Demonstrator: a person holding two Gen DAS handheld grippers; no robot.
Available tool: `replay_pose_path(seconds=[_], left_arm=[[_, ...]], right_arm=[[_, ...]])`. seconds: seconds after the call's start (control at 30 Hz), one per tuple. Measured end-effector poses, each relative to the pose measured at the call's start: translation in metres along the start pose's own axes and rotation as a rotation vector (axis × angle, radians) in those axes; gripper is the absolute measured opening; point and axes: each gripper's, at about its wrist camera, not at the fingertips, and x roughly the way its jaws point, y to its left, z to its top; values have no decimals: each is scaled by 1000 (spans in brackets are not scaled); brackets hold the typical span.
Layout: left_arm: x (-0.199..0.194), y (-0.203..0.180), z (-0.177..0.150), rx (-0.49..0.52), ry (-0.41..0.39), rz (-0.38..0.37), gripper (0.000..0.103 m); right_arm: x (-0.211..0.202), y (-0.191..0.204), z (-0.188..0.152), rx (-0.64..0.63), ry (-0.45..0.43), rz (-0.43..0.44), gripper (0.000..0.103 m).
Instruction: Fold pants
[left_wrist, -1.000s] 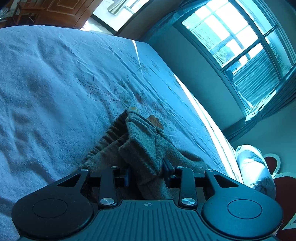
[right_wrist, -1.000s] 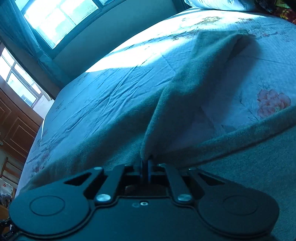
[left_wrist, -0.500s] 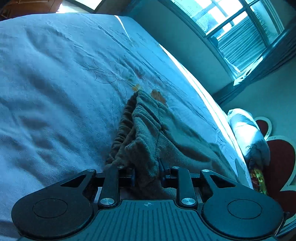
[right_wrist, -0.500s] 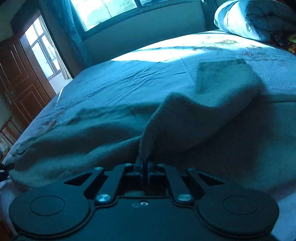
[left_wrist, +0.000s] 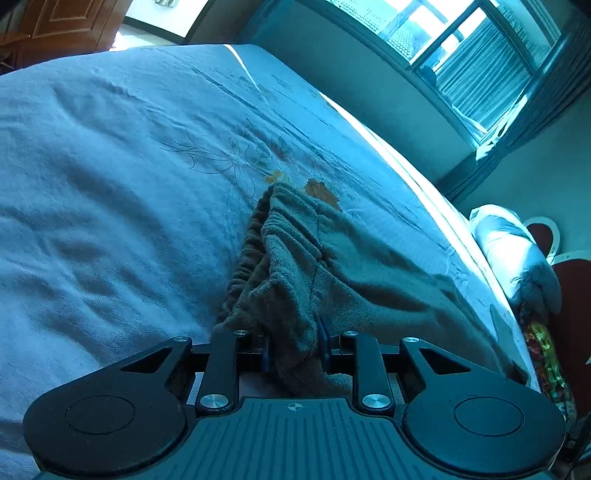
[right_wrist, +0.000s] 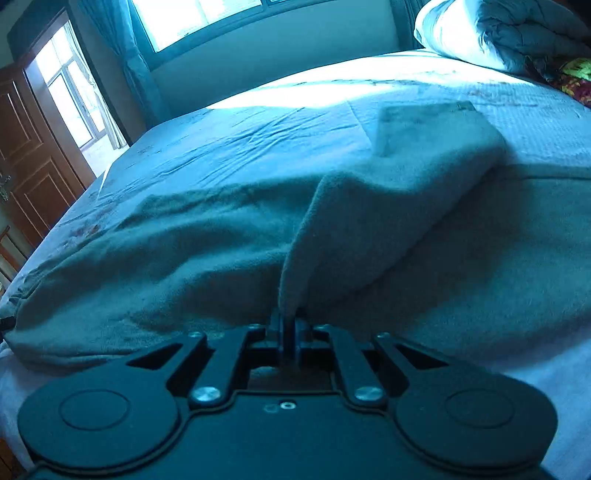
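Right hand-held gripper (right_wrist: 289, 325) swung its pinched leg across the pants (right_wrist: 207, 251) on the bed (left_wrist: 110, 184); left hand-held gripper (left_wrist: 294, 350) clenched on waistband. Lengthwise fold underway; next lay leg flat, aligned.

We have two fisheye views, each mounted on a handheld gripper and looking forward along its fingers, angled downward at the bed.

In the left wrist view, the left gripper (left_wrist: 293, 349) fills the 6 o'clock edge. The camera sits close above the bedsheet (left_wrist: 110, 206), with the window (left_wrist: 476, 55) at 1 o'clock and the pillow (left_wrist: 517, 258) at 3 o'clock.

In the right wrist view, the right gripper (right_wrist: 290, 328) sits at 6 o'clock, low and close to the pants (right_wrist: 221, 251). Its window is at 11 o'clock and the door (right_wrist: 33, 162) at 9 o'clock.

We find both views share the pants, bedsheet, window and pillow.
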Motion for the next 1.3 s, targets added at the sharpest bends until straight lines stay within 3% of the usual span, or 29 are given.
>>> replay_pose_path(seconds=[0.07,0.17,0.3,0.33,0.4,0.43,0.47,0.5,0.53,0.6,0.73,0.87,0.93,1.0,1.07,1.17,1.2,1.23,1.3], left_arm=[[-3,2,1,-30,-14,-11,25],[-5,-9,5,8,-28,-15,25],[-27,-41,28,87,-147,-173,25],[-34,-55,36,119,-187,-241,25],[-41,-66,40,158,-223,-304,25],[-32,-66,39,143,-176,-249,25],[-19,-58,37,130,-100,-166,25],[2,-41,29,106,25,17,25],[14,-27,20,89,100,94,25],[3,-12,9,56,57,20,25],[-4,-6,8,16,50,-1,25],[-13,-11,20,8,11,-54,25],[-4,-9,18,29,80,14,25],[2,-6,14,26,98,20,25],[-4,-10,13,31,68,11,29],[-17,-17,11,58,33,40,47],[-25,-19,12,67,22,61,51],[-34,-21,12,85,-2,106,62],[-53,-30,14,116,-66,214,64]], right_arm=[[-3,3,1,-6,-8,-3,0],[-5,4,5,-14,-4,2,0],[-10,0,7,7,-18,25,0],[-16,3,7,-9,-54,26,0],[-35,9,6,-33,-172,62,0],[-39,12,5,-49,-204,66,0],[-33,12,5,-54,-174,47,0],[-19,8,6,-35,-86,19,0],[-10,3,4,-12,-29,13,0],[-8,0,0,1,-32,23,0],[-12,-2,1,16,-52,34,0],[-32,-1,11,13,-134,62,0],[-26,1,9,-7,-101,45,0],[-7,-2,1,-7,-4,9,0],[-11,-5,-2,14,-28,14,0],[-24,-8,2,14,-67,10,13],[-30,-10,3,13,-86,10,14],[-36,-12,5,8,-110,8,14],[-53,-12,10,-33,-185,-33,14]])
